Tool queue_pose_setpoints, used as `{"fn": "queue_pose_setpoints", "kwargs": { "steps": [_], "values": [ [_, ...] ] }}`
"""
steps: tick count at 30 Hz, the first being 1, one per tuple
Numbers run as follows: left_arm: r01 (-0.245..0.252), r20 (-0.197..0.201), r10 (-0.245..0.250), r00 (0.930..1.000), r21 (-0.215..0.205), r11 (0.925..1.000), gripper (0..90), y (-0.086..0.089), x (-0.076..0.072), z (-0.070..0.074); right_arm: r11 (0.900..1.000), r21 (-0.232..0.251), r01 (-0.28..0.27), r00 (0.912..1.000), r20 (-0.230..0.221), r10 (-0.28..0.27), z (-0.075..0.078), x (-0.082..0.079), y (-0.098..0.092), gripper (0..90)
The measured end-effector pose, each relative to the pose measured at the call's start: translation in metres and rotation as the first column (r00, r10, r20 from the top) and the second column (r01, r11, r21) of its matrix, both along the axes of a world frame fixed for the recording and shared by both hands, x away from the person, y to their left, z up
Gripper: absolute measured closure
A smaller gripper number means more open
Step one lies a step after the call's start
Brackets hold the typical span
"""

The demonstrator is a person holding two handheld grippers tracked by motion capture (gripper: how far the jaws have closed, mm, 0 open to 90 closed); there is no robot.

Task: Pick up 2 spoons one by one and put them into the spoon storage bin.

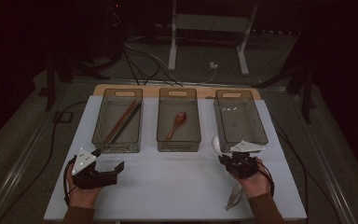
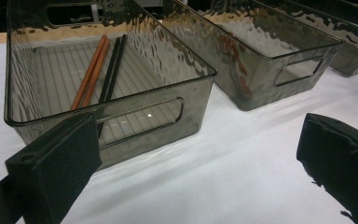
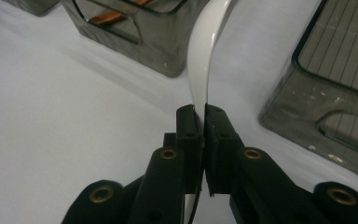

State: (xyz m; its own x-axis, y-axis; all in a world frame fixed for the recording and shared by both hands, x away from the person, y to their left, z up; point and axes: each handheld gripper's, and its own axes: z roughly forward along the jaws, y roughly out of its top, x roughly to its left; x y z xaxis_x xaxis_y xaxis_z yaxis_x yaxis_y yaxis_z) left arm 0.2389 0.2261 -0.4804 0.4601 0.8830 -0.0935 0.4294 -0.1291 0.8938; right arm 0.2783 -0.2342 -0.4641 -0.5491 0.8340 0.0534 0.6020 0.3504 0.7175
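Note:
My right gripper (image 1: 223, 157) (image 3: 204, 114) is shut on a white spoon (image 1: 216, 143) (image 3: 205, 42). It holds the spoon by its handle, bowl end up, just in front of the gap between the middle bin (image 1: 159, 126) (image 3: 154, 46) and the right bin (image 1: 240, 122) (image 3: 303, 107). My left gripper (image 1: 109, 159) (image 2: 196, 135) stands open and holds nothing. It hovers just in front of the left bin (image 1: 99, 133) (image 2: 135, 121). Brown and black chopsticks (image 1: 123, 120) (image 2: 98, 70) lie in the left bin. In the middle bin lies a reddish wooden spoon (image 1: 177, 123).
The three smoky clear bins stand in a row at the back of the white table (image 1: 168, 186). A pale utensil end (image 1: 233, 198) shows by the right wrist near the front edge; I cannot tell whether it belongs to the held spoon. Cables and a stand are on the floor beyond.

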Motion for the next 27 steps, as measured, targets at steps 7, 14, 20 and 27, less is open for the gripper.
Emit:
{"fn": "queue_pose_setpoints", "kwargs": {
  "steps": [7, 14, 20, 27],
  "values": [
    [0.001, 0.0, -0.001, 1.0, 0.003, 1.0, 0.7, 0.0, 0.0, 0.0, 1.0, 0.014, 0.002, 0.9998, 0.02, -0.002, 0.008, 0.006, 0.002, 85.9],
    [0.0, 0.001, 0.0, 1.0, 0.003, 1.0, 0.7, 0.0, 0.0, 0.0, 1.0, 0.026, 0.007, 0.9991, 0.041, -0.008, 0.017, 0.013, 0.005, 85.9],
    [-0.001, 0.0, 0.001, 1.0, 0.003, 1.0, 0.7, 0.0, 0.0, 0.0, 1.0, 0.029, 0.007, 0.9985, 0.054, -0.008, 0.023, 0.021, 0.008, 85.9],
    [0.001, -0.001, -0.001, 1.0, 0.008, 1.0, 0.7, 0.0, 0.0, -0.001, 0.999, 0.036, 0.004, 0.9977, 0.067, -0.006, 0.029, 0.03, 0.014, 85.9]
  ]
}}
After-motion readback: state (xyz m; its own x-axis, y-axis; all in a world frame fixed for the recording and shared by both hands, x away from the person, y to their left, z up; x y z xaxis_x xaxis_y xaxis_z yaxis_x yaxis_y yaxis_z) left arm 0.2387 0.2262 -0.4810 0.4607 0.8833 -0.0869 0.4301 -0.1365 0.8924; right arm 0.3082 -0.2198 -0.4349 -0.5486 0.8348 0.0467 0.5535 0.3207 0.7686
